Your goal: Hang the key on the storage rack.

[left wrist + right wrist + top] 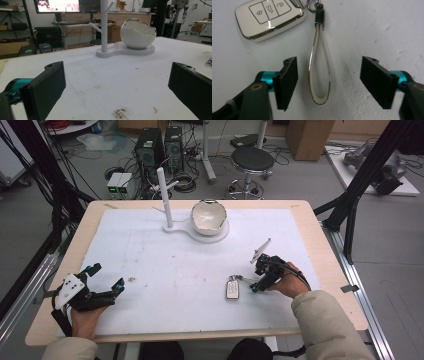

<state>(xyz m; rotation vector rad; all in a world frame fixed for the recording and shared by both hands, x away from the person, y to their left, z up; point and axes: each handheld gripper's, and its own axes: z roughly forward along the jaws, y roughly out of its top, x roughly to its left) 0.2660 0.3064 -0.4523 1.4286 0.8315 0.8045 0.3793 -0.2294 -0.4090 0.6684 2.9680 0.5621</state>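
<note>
My right gripper (pixel 328 85) was half open around the white leather loop (pixel 320 75) of the shiny white car key (pixel 233 288), not yet pinching it. The key lay flat, well in front of the white egg-shaped bowl (pixel 208 217). Next I judged I had to squeeze the loop; my left gripper (pixel 102 281) rested wide open, holding nothing.

Key fob (pixel 269 18): glossy white plastic shell, bright chrome-like rim, smooth. Strap loop (pixel 320 72): white leather-like band with a pale edge, joined by a small metal ring and dark clasp. Bowl (pixel 137 33): glossy white ceramic look, jagged rim edged in silver. Stand (pixel 104 27): matt white plastic, smooth. Bench (pixel 320 245): light wood border under a matt white sheet (pixel 165 270), faintly rough and stained. Right gripper (pixel 328 82): fingers (pixel 287 82) of matt black ribbed plastic, teal anodised metal fittings.
</note>
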